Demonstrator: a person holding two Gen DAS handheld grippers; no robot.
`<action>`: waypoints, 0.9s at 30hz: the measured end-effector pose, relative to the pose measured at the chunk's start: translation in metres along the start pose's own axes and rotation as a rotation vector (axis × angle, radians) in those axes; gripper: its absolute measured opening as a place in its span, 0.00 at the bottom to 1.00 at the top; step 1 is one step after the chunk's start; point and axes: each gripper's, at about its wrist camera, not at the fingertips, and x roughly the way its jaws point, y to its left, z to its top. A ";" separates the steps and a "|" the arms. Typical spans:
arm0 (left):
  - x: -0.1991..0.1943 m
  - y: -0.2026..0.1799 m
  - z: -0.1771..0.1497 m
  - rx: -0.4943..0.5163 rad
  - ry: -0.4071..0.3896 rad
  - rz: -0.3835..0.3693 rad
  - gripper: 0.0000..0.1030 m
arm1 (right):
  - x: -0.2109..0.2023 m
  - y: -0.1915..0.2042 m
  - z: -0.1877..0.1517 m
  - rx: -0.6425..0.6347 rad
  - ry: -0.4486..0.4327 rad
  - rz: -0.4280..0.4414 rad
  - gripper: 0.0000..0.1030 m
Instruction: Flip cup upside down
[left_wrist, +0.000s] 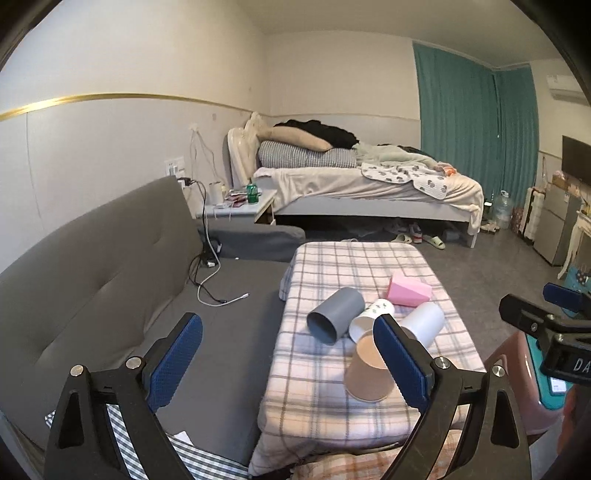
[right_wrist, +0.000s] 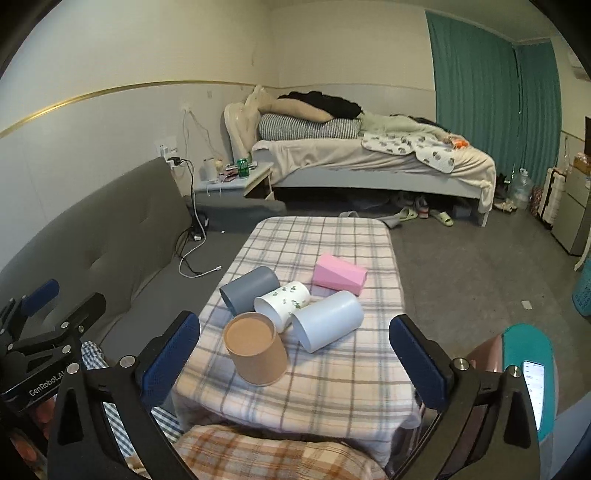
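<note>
Both tongs, the left tongs (left_wrist: 288, 345) and the right tongs (right_wrist: 294, 343), are wide apart and hold nothing. The brown cup (right_wrist: 256, 348) stands upside down on the checked tabletop (right_wrist: 332, 387), touching the white cup (right_wrist: 282, 304) that lies behind it.

The plaid-clothed worktop (right_wrist: 332, 384) wore pale pink and cream squares crossed by grey-brown lines. On it, the tan kraft-paper cup (right_wrist: 256, 354) was plain brown. At its twelve o'clock lay the white paper cup printed with green leaves (right_wrist: 282, 301), at eleven o'clock the matte slate-grey cylindrical cup (right_wrist: 248, 288), and at two o'clock the pale blue-white cylindrical cup (right_wrist: 328, 320). The pink wedge-shaped box (right_wrist: 339, 277) at one o'clock was a flat candy pink. The left hand-held gripper (left_wrist: 288, 358) and right hand-held gripper (right_wrist: 294, 350) were black with dimpled navy-blue pads. The upholstered sofa (right_wrist: 122, 236) was charcoal grey; the pleated curtain (right_wrist: 480, 81) was teal.
</note>
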 end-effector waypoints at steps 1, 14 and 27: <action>-0.001 -0.003 -0.001 0.003 0.001 -0.005 0.94 | -0.003 -0.001 -0.003 -0.003 -0.004 -0.002 1.00; 0.011 -0.021 -0.043 0.028 0.011 0.015 0.94 | 0.012 -0.015 -0.055 0.014 -0.021 -0.048 1.00; 0.010 -0.025 -0.045 0.034 0.016 0.001 0.94 | 0.024 -0.013 -0.063 0.013 0.006 -0.057 1.00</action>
